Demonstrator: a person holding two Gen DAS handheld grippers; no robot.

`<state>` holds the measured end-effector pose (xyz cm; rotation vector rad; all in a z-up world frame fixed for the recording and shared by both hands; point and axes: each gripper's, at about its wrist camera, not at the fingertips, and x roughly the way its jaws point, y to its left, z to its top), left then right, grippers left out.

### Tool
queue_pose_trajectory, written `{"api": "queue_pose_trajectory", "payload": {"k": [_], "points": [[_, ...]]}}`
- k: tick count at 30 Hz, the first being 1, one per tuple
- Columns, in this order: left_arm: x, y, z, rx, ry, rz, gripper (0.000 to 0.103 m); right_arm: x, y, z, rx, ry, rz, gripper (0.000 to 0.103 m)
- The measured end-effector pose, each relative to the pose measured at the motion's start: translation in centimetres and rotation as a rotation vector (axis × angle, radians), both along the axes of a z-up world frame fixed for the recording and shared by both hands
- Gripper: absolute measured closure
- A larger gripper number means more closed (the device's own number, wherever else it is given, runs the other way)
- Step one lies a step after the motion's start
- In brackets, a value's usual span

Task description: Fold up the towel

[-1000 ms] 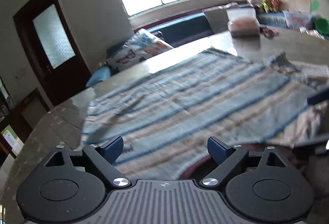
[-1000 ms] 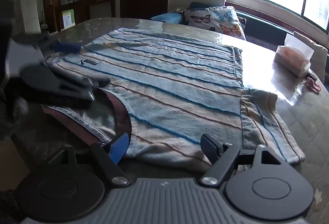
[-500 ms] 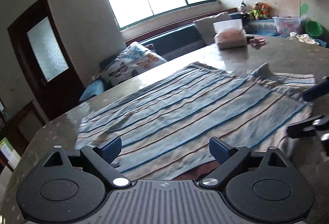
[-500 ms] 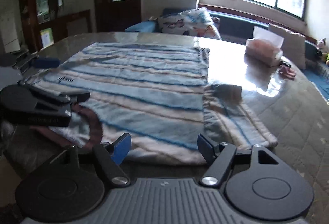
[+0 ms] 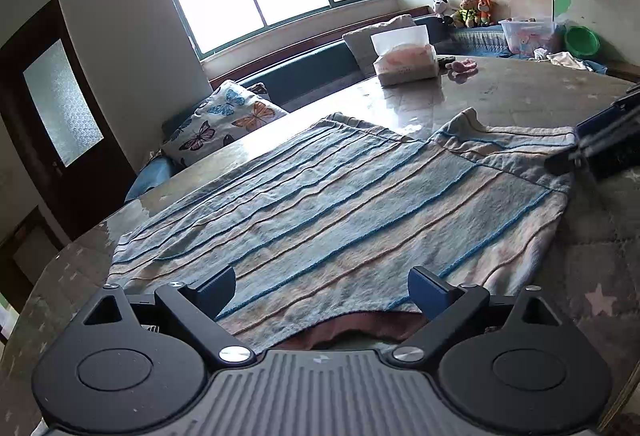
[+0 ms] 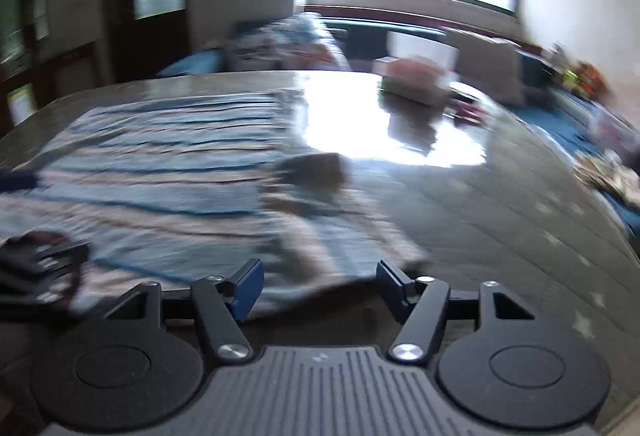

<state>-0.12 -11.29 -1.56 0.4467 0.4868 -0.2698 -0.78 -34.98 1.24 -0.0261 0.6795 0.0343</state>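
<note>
Tabletop point(image 5: 520, 92) bears striped towel point(image 5: 320, 212); no legible writing visible.

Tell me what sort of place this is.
Probably a home living or dining room: a window bench with a butterfly cushion, stuffed toys in the corner, and a tissue box on the big table.

You are working at a glossy stone table point(image 5: 520, 88); a striped towel point(image 5: 320, 212) and tissue box point(image 5: 405, 62) are lying on it.
</note>
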Motion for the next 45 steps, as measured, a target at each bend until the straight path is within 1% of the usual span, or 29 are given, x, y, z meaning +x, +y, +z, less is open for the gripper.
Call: {"api": "queue_pose_trajectory", "payload": {"k": [2, 4, 5, 8, 11, 13, 14, 16, 19, 24, 28, 31, 35, 39, 42, 45], "points": [[0.0, -0.1, -0.1, 0.002, 0.006, 0.003, 0.008, 0.5, -1.7, -0.3, 0.034, 0.000, -0.071, 0.043], [0.0, -0.2, -0.2, 0.006, 0.013, 0.009, 0.008, 0.7, -3.0, -0.5, 0.077, 0.004, -0.118, 0.049], [0.0, -0.2, -0.3, 0.005, 0.015, 0.010, 0.008, 0.9, -3.6, -0.6, 0.097, 0.007, -0.139, 0.049], [-0.2, -0.4, -0.3, 0.005, 0.017, 0.006, 0.007, 1.2, -4.3, -1.0, 0.136, 0.009, -0.166, 0.058], [-0.3, -0.6, -0.3, 0.008, 0.019, 0.004, 0.006, 1.5, -4.2, -1.3, 0.110, -0.003, -0.176, 0.071], [-0.4, -0.7, -0.4, 0.009, 0.021, 0.004, 0.006, 1.6, -3.9, -1.5, 0.071, -0.011, -0.179, 0.087], [-0.4, -0.7, -0.4, 0.010, 0.023, 0.004, 0.006, 1.6, -3.9, -1.5, 0.065, -0.015, -0.181, 0.088], [-0.4, -0.7, -0.4, 0.011, 0.024, 0.006, 0.006, 1.6, -4.1, -1.5, 0.081, -0.018, -0.180, 0.095], [-0.4, -0.6, -0.4, 0.010, 0.023, 0.009, 0.006, 1.8, -4.4, -0.9, 0.104, -0.032, -0.178, 0.099], [-0.4, -0.3, -0.4, -0.001, 0.024, 0.020, 0.005, 0.7, -3.5, 2.0, 0.110, -0.114, -0.127, 0.099], [-0.5, 0.1, -0.3, -0.015, 0.024, 0.028, 0.005, -0.2, -1.2, 4.4, 0.120, -0.172, -0.012, 0.099], [-0.7, 0.5, -0.3, -0.021, 0.024, 0.036, 0.005, -0.4, 1.2, 5.3, 0.127, -0.188, 0.077, 0.099], [-0.8, 1.3, -0.2, -0.029, 0.022, 0.059, 0.005, -0.1, 4.2, 5.3, 0.135, -0.171, 0.177, 0.099], [-0.7, 2.1, -0.1, -0.038, 0.019, 0.084, 0.004, 0.5, 6.5, 4.1, 0.151, -0.126, 0.257, 0.099], [-0.6, 2.4, -0.2, -0.040, 0.021, 0.096, 0.004, 0.7, 7.8, 3.3, 0.177, -0.077, 0.314, 0.095], [-0.5, 2.6, -0.1, -0.045, 0.020, 0.101, 0.004, 0.9, 8.2, 2.9, 0.172, -0.054, 0.337, 0.087]]}}
